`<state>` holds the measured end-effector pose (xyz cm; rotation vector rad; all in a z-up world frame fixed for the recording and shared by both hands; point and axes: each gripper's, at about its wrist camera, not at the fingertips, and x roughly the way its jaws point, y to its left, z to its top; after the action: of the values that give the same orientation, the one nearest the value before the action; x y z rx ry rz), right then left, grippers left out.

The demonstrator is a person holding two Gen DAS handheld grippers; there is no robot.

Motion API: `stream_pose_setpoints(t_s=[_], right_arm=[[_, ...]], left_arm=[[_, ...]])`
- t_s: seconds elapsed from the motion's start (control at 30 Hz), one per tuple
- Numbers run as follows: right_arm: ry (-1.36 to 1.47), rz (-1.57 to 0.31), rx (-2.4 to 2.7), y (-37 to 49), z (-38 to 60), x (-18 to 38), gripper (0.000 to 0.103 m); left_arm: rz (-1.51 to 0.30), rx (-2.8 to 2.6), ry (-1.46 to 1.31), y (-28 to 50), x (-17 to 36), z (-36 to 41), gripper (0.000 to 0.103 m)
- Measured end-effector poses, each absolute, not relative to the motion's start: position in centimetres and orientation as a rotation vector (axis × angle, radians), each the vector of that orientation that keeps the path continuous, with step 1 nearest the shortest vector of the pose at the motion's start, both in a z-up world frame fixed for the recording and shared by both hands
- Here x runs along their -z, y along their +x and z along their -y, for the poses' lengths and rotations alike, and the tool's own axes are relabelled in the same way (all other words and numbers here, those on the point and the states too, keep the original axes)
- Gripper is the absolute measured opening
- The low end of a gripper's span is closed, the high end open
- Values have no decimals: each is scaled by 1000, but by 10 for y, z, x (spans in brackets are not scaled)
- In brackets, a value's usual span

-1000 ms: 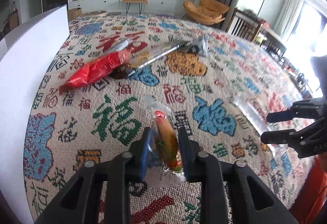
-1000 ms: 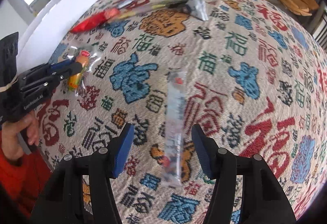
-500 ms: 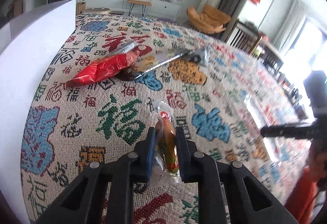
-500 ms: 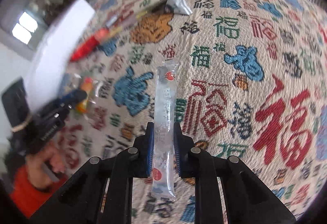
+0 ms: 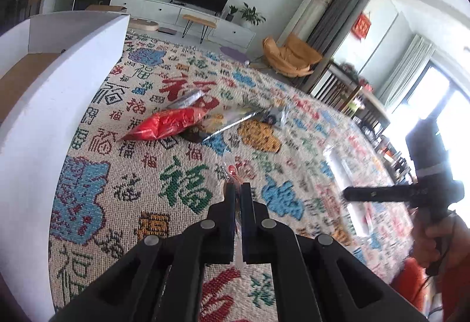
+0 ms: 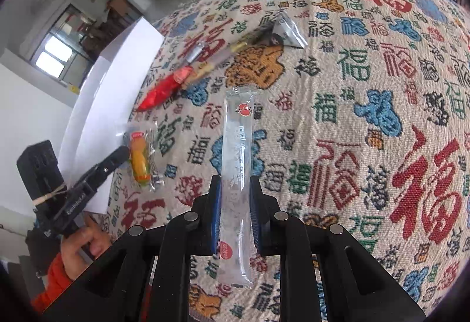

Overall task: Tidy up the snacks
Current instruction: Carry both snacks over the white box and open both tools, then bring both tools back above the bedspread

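Note:
My left gripper (image 5: 238, 189) is shut on a small orange snack packet (image 5: 232, 172), seen edge-on between the fingers; in the right wrist view the packet (image 6: 139, 159) hangs from that gripper (image 6: 124, 153) above the cloth. My right gripper (image 6: 235, 189) is shut on a long clear stick packet (image 6: 236, 163) with a red logo, held off the cloth; it also shows in the left wrist view (image 5: 342, 172). A red snack bag (image 5: 173, 123), a long flat packet (image 5: 235, 120) and a silver pouch (image 5: 277, 116) lie on the cloth further away.
A white open box (image 5: 58, 92) stands along the left edge of the table. The patterned tablecloth (image 6: 367, 116) covers the whole table. Behind it are a TV cabinet, an orange chair and dining chairs.
Both grippers closed on their packets and lifted them off the cloth. The left gripper's packet has turned edge-on. The white box has come closer in the left view.

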<state>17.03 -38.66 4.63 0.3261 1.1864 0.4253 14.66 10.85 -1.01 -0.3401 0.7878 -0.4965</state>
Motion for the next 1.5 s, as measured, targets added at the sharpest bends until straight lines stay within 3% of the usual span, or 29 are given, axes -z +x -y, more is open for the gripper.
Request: stream_pose_setpoints(t_s=[0.27,0.53,0.57,0.6,0.63,0.67,0.7,0.77,0.93,1.07,1.17,1.3,1.5], right_arm=[[405,-1158,-578,183,330,-86,18],[394,-1062,-904,213,149,-170,19],[362,-1061,-928,213,125,-175,25],[320,-1063,-933,211,102,-178,35],[302,-1071,-940,208,87,-179,44],[302,-1082,-955,207,76,-178,54],[316,-1085,-973,204,71,-178,54],[323,-1070,-985,199,73,-178,54],[82,-949,-777,193,134,-152,61],[-106,-946,-465,197,228,-80,62],[-49,-990,-238,194,326,-30,62],[-31,-969,34,171,434,-2,62],[-17,-910,125,132,475,13,64]], left_arm=[[-614,455,-458,130,-71,-204,2],[-589,111,-324,117,-113,-343,4],[-604,45,-303,116,-110,-355,6],[-621,-19,-282,114,-107,-366,20],[-636,-66,-266,112,-103,-375,48],[-646,-110,-254,110,-99,-382,64],[-641,-164,-245,104,-96,-387,84],[-612,-181,-240,94,-92,-388,86],[-636,-98,-243,94,-83,-346,87],[-655,67,-188,102,-85,-263,87],[-684,241,-150,106,-78,-187,98],[-804,423,-111,124,-29,-80,101],[-925,383,40,157,57,29,101]])
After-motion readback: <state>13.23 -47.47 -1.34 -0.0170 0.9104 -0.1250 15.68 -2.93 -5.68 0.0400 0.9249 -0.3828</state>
